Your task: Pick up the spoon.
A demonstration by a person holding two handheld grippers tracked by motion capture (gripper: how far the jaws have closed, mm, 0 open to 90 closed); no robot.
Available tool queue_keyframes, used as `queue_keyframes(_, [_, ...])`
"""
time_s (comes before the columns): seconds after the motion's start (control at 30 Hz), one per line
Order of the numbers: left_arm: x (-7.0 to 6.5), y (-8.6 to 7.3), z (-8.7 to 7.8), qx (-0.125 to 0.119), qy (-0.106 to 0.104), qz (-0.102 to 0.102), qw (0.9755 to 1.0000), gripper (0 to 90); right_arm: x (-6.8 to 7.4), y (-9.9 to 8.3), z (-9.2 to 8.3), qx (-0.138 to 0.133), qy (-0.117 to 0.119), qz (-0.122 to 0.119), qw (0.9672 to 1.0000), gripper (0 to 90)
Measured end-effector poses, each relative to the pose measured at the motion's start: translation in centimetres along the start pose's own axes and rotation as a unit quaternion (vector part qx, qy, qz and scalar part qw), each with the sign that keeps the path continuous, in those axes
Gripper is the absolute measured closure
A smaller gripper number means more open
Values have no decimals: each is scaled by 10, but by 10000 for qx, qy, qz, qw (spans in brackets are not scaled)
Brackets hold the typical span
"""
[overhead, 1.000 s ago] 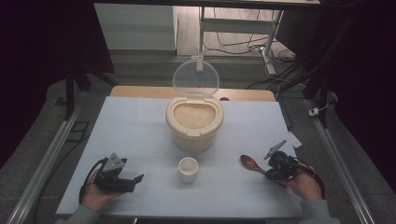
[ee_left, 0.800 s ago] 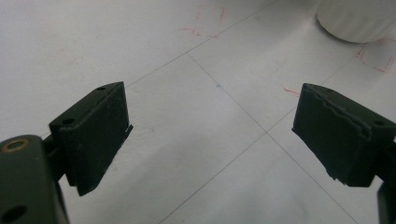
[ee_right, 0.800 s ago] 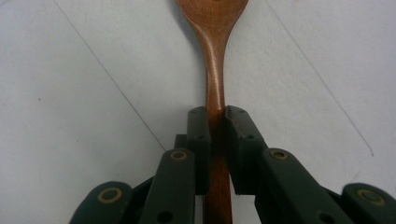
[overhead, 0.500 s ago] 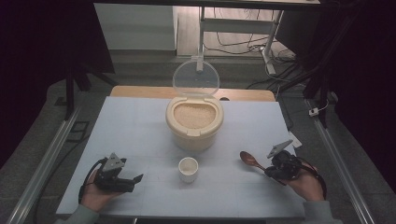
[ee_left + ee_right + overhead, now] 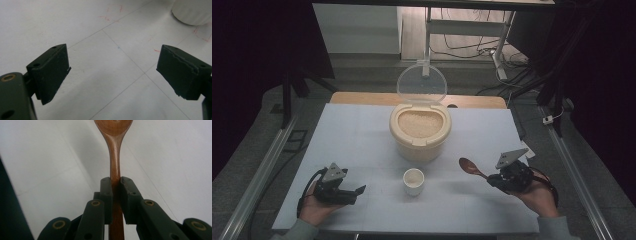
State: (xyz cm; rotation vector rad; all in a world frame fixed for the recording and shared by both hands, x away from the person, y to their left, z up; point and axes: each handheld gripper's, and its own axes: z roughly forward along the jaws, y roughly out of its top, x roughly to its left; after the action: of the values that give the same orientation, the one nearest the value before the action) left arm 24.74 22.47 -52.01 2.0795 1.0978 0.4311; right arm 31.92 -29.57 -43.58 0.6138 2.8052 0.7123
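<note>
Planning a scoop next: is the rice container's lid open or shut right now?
Open. In the high view the clear lid stands upright behind the rice container, and the grains inside are exposed.

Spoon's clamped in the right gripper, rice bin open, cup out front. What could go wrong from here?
1. The right gripper pinches the narrow handle of the wooden spoon; under a load of rice it may twist or slip.
2. The small white cup stands free, and the left gripper is open beside it; a nudge could tip it.
3. The cup's mouth is far narrower than the rice container, so grains may spill.
</note>
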Motion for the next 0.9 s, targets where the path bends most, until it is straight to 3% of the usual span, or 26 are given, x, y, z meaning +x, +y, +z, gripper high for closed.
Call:
queue_keyframes(0.23, [-1,0,-1,-12,-7,11,10000,105,12,15,3,-178,173,-275,9993,800])
queue_keyframes(0.67, [-1,2,0,0,-24,8,10000,106,33,48,11,-246,360,-708,9965,799])
queue_keyframes(0.9, [-2,4,1,-14,-59,1,10000,106,46,80,18,-282,473,-1068,9927,800])
